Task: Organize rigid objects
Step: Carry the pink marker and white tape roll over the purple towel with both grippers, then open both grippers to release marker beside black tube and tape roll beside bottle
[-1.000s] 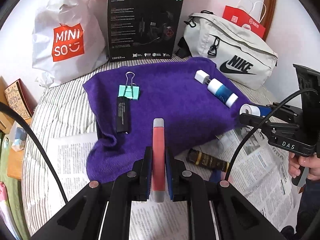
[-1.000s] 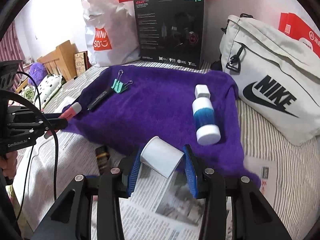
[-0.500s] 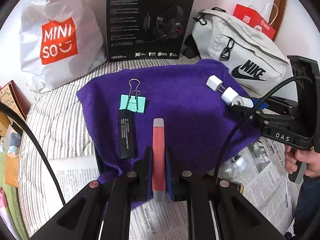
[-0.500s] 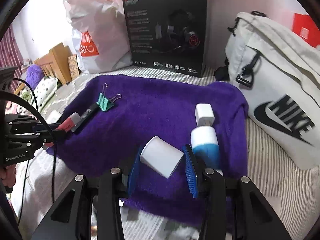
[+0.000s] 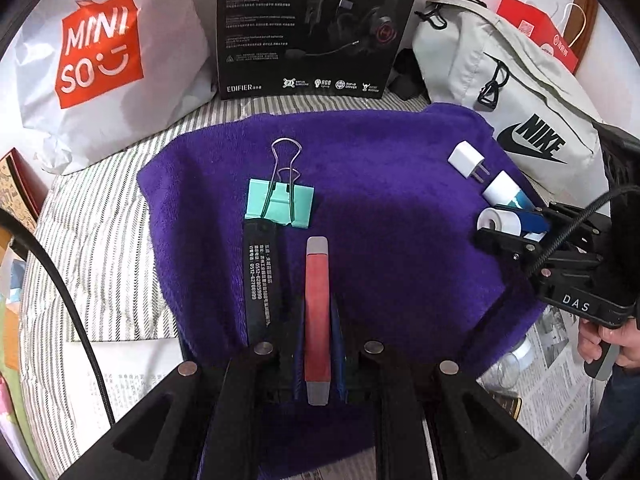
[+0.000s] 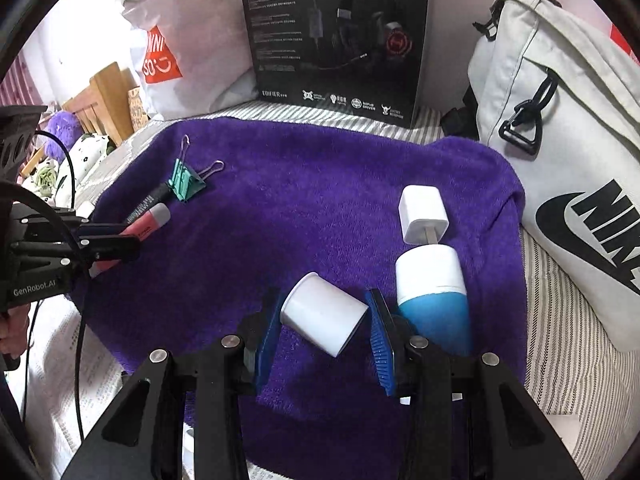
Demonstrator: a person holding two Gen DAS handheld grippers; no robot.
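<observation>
Left wrist view: left gripper clamped on red stick, over purple towel, beside black bar and teal binder clip. Right wrist view: right gripper pads pinch tilted white cup, next to blue-white bottle and white charger plug on towel.

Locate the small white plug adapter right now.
The small white plug adapter lies on the purple towel's right side, prongs toward the white-capped blue bottle, near the grey Nike bag.
</observation>
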